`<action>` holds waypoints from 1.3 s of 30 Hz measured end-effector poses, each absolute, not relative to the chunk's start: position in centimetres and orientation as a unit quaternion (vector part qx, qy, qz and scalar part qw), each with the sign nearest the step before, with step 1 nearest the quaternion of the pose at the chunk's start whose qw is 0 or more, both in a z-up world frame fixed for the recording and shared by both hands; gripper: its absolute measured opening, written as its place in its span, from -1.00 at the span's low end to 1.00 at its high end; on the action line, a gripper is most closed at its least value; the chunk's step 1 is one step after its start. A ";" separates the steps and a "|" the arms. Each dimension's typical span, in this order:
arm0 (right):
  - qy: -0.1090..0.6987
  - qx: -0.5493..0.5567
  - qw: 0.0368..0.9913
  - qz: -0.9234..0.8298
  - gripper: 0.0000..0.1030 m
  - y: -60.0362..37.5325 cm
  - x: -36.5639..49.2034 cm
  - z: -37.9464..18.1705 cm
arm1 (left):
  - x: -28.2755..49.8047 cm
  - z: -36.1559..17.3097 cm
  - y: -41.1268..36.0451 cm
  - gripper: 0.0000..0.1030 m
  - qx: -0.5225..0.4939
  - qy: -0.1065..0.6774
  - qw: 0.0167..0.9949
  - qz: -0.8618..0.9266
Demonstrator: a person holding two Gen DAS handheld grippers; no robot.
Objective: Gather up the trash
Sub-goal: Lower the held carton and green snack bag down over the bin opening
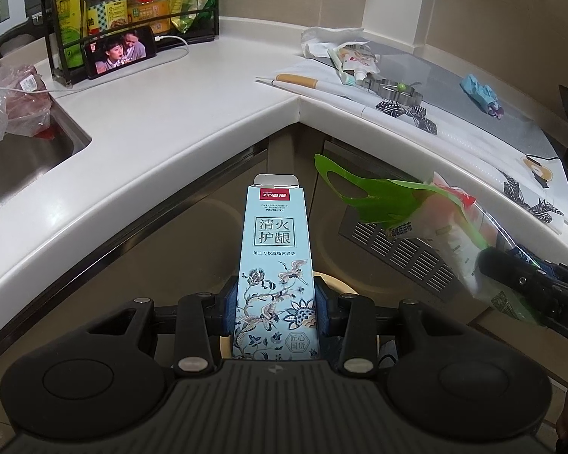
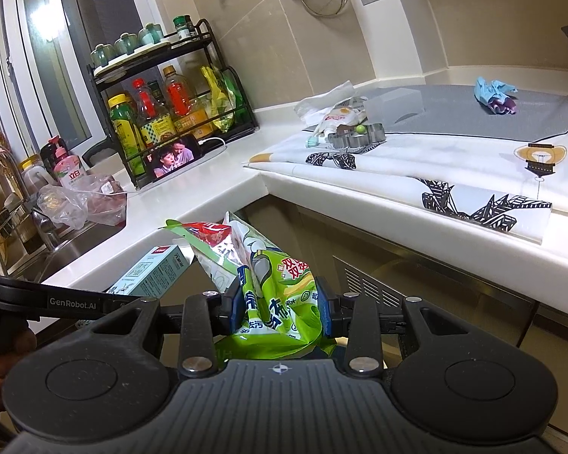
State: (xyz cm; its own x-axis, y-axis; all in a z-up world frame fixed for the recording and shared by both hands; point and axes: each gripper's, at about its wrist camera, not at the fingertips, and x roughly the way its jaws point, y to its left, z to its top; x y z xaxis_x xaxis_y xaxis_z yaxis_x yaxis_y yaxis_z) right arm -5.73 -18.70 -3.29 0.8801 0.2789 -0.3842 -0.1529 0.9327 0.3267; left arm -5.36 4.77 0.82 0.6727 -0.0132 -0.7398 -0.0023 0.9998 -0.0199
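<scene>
Trash in transit: left gripper (image 1: pixel 276 299) is pinching a blue box (image 1: pixel 274 257), right gripper (image 2: pixel 280 308) is pinching a green wrapper (image 2: pixel 272 283); next likely needing a bin, unseen here.

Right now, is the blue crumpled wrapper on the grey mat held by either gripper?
No, the blue crumpled wrapper lies alone on the grey mat, far from both grippers.
</scene>
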 end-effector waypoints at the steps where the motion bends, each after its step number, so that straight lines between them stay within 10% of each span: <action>1: 0.219 0.146 0.958 0.112 -0.23 -18.7 -5.6 -3.3 | -5.3 0.8 4.8 -0.16 -0.009 0.405 0.914 -0.003; 39: 0.331 0.035 0.939 0.083 -0.23 -15.7 1.3 -10.2 | 1.8 -9.9 3.9 -0.16 0.029 0.530 0.848 -0.008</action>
State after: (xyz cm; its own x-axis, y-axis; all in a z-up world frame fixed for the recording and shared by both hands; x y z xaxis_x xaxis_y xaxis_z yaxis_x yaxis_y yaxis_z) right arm 1.30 -15.72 -10.21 0.7664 0.1791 -0.6169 -0.1329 0.9838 0.1205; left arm 1.84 3.89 -9.89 0.4385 0.0170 -0.8985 0.0451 0.9981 0.0409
